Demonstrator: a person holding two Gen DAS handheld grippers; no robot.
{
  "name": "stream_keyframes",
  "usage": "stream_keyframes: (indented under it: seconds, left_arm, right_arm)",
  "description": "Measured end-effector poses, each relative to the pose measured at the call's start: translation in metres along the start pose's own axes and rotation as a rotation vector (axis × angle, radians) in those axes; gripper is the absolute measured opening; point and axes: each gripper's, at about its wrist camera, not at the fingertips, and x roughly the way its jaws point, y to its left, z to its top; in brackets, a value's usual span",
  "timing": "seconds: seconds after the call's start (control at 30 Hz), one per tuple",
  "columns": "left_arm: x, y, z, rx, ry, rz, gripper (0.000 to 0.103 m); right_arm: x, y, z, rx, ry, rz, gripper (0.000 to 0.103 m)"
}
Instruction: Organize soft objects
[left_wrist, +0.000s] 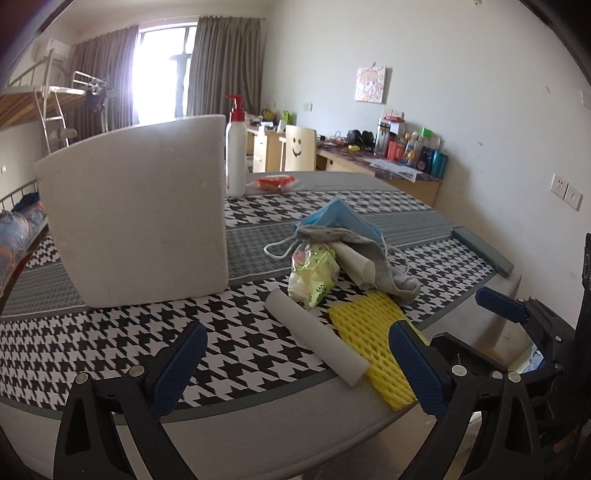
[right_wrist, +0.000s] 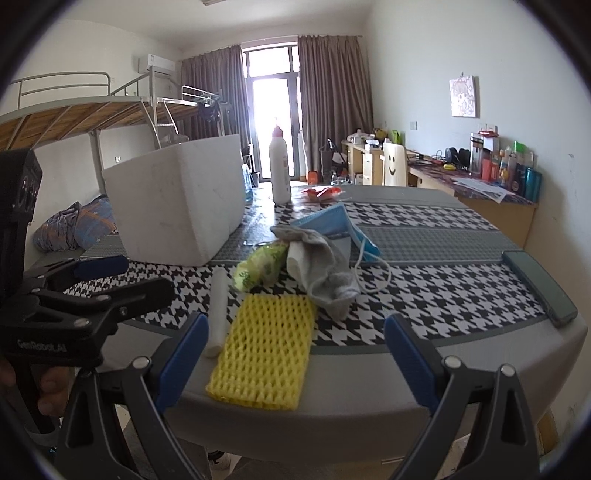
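Both hand-held grippers hang just off the near edge of the counter, each spread wide and carrying nothing. The left hand-held gripper (left_wrist: 295, 365) faces the white foam tube (left_wrist: 317, 338), which lies slantwise toward the near edge; the right hand-held gripper (right_wrist: 295, 360) lines up on the yellow foam net sleeve (right_wrist: 264, 352), whose near end overhangs the near edge, likely an easy first pick.

Behind these, toward the middle of the counter (right_wrist: 369, 398), the soft things sit heaped together: a green plastic packet (right_wrist: 262, 266), a grey sock (right_wrist: 325, 266) draped over a roll of white paper (left_wrist: 354, 264), and a blue face mask (right_wrist: 332, 221) leaning at the back with its ear loops trailing. They touch and overlap, so lifting one may drag another.

The white foam box (left_wrist: 140, 214) stands toward the left edge, open side up, apparently the bin meant to receive them. Nothing has been picked up yet. A dark phone (right_wrist: 539, 284) lies along the right edge, a pump bottle (right_wrist: 279, 166) and a red packet (right_wrist: 321, 192) near the far edge.
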Motion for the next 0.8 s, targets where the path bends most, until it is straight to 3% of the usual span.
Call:
stream_keyframes:
  seconds: [0.37,0.43,0.67,0.8]
  left_arm:
    - [0.039,-0.001,-0.001,-0.064,0.147,-0.011,0.078]
    - [0.045,-0.002,-0.001,-0.069,0.163,-0.006,0.071]
    - [0.057,-0.006,-0.003,-0.091,0.204,0.012,0.061]
    - [0.063,-0.013,0.001,-0.075,0.214,0.022,0.046]
  right_arm:
    - [0.007,-0.012,-0.007,0.03,0.017,-0.003,0.098]
    - [0.008,-0.014,-0.008,0.033,0.019,-0.003,0.098]
    - [0.009,-0.018,-0.008,0.048,0.018,0.006,0.098]
    - [0.01,-0.022,-0.009,0.059,0.021,0.007,0.098]
